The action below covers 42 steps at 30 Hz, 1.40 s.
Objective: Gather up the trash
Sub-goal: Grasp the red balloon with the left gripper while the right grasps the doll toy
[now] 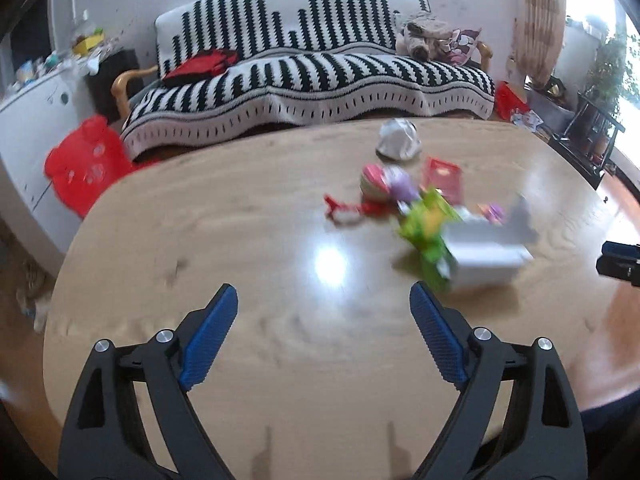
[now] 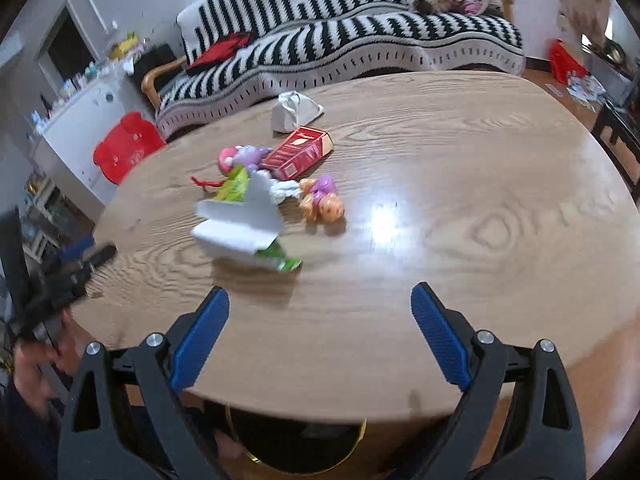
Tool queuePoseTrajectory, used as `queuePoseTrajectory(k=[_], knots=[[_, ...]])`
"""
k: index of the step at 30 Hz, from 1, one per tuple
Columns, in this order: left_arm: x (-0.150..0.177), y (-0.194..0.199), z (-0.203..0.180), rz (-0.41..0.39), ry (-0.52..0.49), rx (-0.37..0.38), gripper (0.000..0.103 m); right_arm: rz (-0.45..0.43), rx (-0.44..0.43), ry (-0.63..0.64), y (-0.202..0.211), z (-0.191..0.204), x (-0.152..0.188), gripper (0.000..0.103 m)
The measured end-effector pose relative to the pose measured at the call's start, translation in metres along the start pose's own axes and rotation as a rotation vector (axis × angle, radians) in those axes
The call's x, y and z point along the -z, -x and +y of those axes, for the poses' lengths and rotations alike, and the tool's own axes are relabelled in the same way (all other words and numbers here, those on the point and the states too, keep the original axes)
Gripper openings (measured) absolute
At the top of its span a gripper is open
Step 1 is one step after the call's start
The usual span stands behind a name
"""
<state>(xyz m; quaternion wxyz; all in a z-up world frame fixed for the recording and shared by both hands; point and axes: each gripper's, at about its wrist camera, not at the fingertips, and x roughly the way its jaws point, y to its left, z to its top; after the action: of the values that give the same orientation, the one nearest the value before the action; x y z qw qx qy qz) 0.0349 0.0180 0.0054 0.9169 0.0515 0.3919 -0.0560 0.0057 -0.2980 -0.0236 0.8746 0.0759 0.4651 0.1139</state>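
While both grippers hang over the near edge of the wooden table [image 2: 460, 152], neither holds anything: the left gripper [image 1: 324, 300] has its blue-padded fingers [image 1: 212, 336] spread wide with only bare tabletop between them, and the right gripper [image 2: 320, 300] stands just as wide, also over bare wood.

The trash lies in a loose heap toward the middle of the table. Nearest the grippers is a white box [image 2: 240, 228] (blurred in both views, so its exact shape is hard to read), lying on top of a green wrapper [image 2: 280, 256] whose end sticks out beneath it. Just behind it sit a red carton [image 2: 300, 152] on its side, a pink and purple toy [image 2: 242, 158], a thin red scrap [image 2: 206, 182] and a small orange and purple doll [image 2: 322, 202], the doll a little apart to the right of the box in the right wrist view. A crumpled white paper bag [image 2: 294, 110] stands further back, near the table's far edge.

In the left wrist view the heap is to the right of the fingers; in the right wrist view it is to the left, so it lies between the two grippers and ahead of them. Behind the table is a sofa [image 1: 320, 68] under a black and white striped throw, with a red cushion [image 1: 200, 66] on it.
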Motion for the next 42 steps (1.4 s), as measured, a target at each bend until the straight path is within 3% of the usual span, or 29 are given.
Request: queuePoseTrajectory(k=[6,11,15,22,24,25,28,31,32,34,42], knots=[[-0.035,-0.072,0.001,0.031,-0.096,0.066,0.087,0.047,0.070,0.136,-0.060,-0.012,-0.023,0.089],[-0.046,-0.118,-0.007,0.077,-0.198,0.144,0.087,0.079,0.064,0.174,-0.091,-0.023,-0.030,0.089],[-0.052,-0.147,-0.009,0.089,-0.259,0.158,0.087,0.099,0.060,0.210,-0.107,-0.019,-0.036,0.089],[-0.055,-0.167,-0.026,0.095,-0.396,0.170,0.087,0.109,0.057,0.262,-0.128,-0.003,-0.053,0.089],[-0.057,-0.170,-0.028,0.088,-0.390,0.179,0.086,0.093,0.049,0.269,-0.130,-0.001,-0.057,0.084],[-0.058,-0.171,-0.028,0.090,-0.381,0.184,0.082,0.086,0.041,0.273,-0.130,0.000,-0.058,0.081],[-0.061,-0.172,-0.027,0.097,-0.344,0.213,0.057,0.077,0.030,0.289,-0.130,0.004,-0.060,0.066],[-0.059,-0.168,-0.030,0.105,-0.345,0.236,0.031,0.077,0.015,0.291,-0.128,0.006,-0.060,0.040],[-0.058,-0.166,-0.033,0.106,-0.355,0.237,0.020,0.080,0.010,0.285,-0.127,0.005,-0.060,0.037],[-0.055,-0.163,-0.036,0.113,-0.361,0.233,0.012,0.081,0.003,0.277,-0.125,0.005,-0.058,0.036],[-0.040,-0.130,-0.028,0.137,-0.286,0.201,0.011,0.021,0.010,0.194,-0.095,-0.005,-0.056,0.032]])
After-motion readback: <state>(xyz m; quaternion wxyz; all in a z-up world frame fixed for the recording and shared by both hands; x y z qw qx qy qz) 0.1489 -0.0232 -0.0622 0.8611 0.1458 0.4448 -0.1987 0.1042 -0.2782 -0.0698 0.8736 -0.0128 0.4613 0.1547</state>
